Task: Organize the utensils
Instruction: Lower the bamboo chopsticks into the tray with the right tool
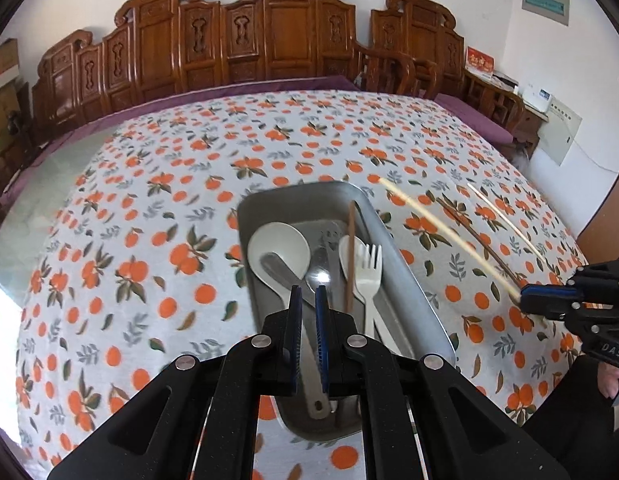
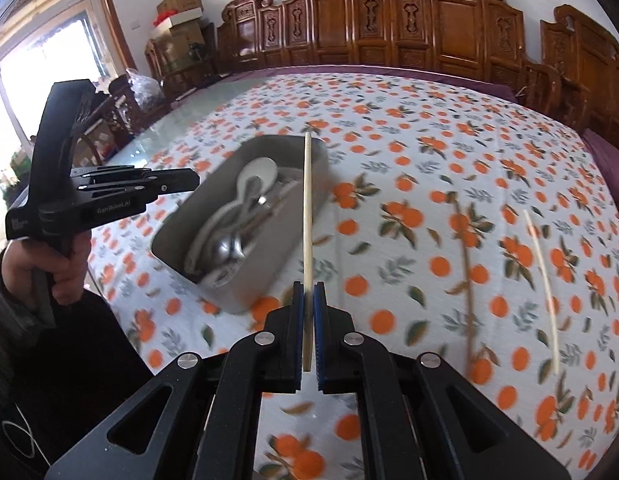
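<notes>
Right tongs (image 2: 308,292) clamp pale chopstick (image 2: 307,200) near end; light, stiff, slippery. Left tongs (image 1: 308,294) closed, empty. Tray (image 2: 245,280) at 11 o'clock.

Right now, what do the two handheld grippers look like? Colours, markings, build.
Both are matte black plastic with silver round pivot bolts and blue ribbed pads on the fingers. The left gripper has a pistol-style handle and white "GenRobot.AI" lettering on its side. The right gripper shows white letters "DAS" on its body. A grey sleeve covers the left wrist.
</notes>
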`<act>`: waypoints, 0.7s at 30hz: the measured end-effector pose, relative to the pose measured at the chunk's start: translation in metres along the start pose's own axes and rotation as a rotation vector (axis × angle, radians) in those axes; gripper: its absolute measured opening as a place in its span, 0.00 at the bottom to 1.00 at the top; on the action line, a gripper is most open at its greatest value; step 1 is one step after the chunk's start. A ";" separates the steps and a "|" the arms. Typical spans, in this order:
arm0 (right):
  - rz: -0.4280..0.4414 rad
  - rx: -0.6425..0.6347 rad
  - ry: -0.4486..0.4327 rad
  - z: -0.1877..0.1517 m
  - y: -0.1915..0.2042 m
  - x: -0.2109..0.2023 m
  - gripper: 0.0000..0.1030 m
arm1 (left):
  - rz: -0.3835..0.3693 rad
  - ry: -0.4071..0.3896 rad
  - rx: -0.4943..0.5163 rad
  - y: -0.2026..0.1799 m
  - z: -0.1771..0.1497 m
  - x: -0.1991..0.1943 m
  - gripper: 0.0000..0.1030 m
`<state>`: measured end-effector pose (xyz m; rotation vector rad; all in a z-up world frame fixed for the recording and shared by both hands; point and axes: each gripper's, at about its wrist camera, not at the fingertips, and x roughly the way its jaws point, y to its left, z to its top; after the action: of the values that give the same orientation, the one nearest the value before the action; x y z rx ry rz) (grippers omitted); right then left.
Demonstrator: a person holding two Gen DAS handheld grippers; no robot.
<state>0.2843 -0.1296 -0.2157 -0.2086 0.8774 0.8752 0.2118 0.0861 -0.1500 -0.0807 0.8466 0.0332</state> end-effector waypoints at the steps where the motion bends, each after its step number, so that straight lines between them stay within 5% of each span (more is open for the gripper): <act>1: 0.006 -0.001 0.001 0.002 0.002 0.002 0.06 | -0.001 -0.005 -0.003 0.002 0.001 -0.002 0.05; 21: -0.006 -0.016 0.066 0.046 0.054 0.071 0.06 | 0.011 -0.067 -0.048 0.032 0.007 -0.024 0.05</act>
<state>0.2939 -0.0307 -0.2296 -0.2547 0.9307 0.8744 0.1993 0.1182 -0.1299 -0.1190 0.7799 0.0665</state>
